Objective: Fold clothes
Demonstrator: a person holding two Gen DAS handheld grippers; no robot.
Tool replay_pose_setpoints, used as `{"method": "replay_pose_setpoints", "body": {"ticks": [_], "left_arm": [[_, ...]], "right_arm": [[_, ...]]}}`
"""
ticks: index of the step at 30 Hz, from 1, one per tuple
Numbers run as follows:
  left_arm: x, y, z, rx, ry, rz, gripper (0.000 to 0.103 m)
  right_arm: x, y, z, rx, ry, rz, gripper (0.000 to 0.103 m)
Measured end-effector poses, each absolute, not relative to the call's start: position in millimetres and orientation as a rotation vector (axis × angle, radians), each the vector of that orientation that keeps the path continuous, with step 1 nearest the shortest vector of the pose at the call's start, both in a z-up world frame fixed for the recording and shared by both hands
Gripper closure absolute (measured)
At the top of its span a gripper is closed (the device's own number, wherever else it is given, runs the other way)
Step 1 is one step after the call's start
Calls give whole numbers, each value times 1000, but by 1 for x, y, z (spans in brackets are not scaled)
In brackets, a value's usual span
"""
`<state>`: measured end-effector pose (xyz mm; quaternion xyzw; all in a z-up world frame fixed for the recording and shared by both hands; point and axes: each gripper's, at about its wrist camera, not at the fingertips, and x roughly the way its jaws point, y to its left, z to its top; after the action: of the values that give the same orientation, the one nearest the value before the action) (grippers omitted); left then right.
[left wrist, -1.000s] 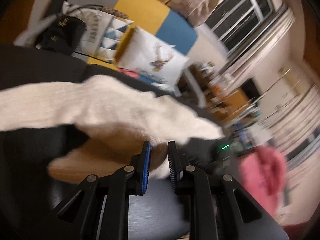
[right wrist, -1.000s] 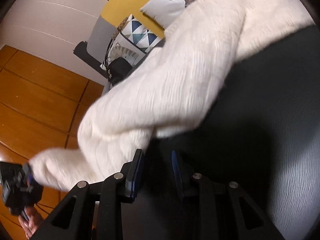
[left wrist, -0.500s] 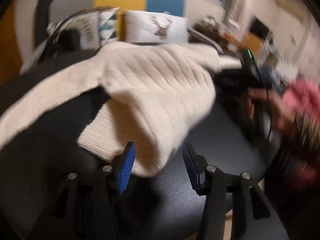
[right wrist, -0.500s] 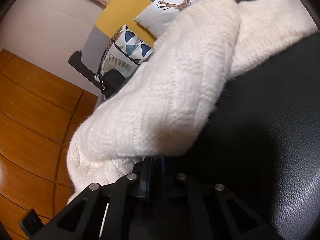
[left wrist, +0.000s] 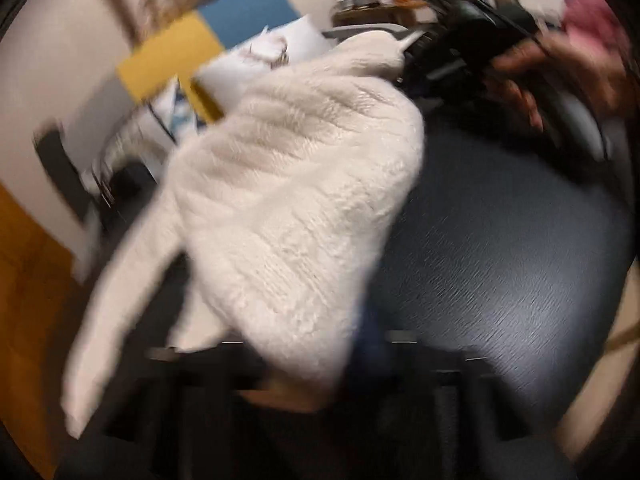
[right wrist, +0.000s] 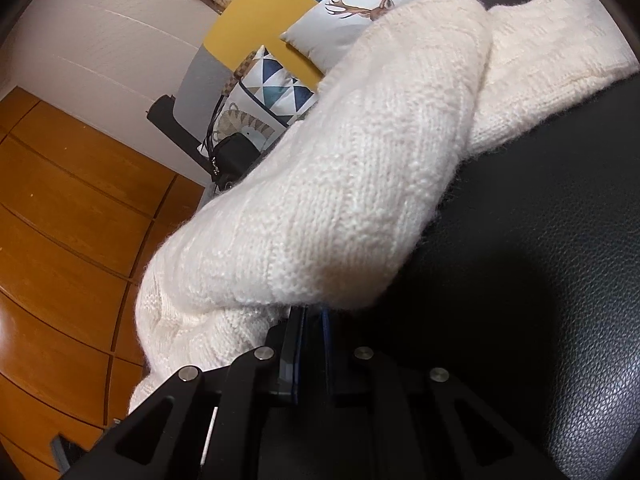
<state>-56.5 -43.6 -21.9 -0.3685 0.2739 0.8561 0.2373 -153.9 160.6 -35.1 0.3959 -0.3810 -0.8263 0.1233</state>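
Cream knit sweater lies bunched on the black leather seat, running from 8 o'clock to 1 o'clock in the right wrist view. Right gripper sits at 6 o'clock, its blue pads nearly together, pinching the sweater's lower fold. In the blurred left wrist view the sweater fills the centre; the left gripper at 6 o'clock has just been closing, with knit between its jaws. A hand at 2 o'clock holds the right gripper there.
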Motion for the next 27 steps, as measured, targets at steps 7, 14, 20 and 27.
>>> {"method": "replay_pose_setpoints", "body": {"ticks": [7,14,20,27], "left_arm": [[-68,-54,21,-1030,237,2371,97],[-100,-82,93,-918,-495,2192,97],[-124,-100,116,-860,-822,2043,97],[-132,-108,119,-848,-970,1966,97]], "right_arm": [[-153,162,-33,1179,-1130,-2390,94],[-141,165,-22,1182,-1156,-2387,74],[-123,157,-19,1203,-1126,-2320,72],[-131,154,-21,1221,-1169,-2415,71]]}}
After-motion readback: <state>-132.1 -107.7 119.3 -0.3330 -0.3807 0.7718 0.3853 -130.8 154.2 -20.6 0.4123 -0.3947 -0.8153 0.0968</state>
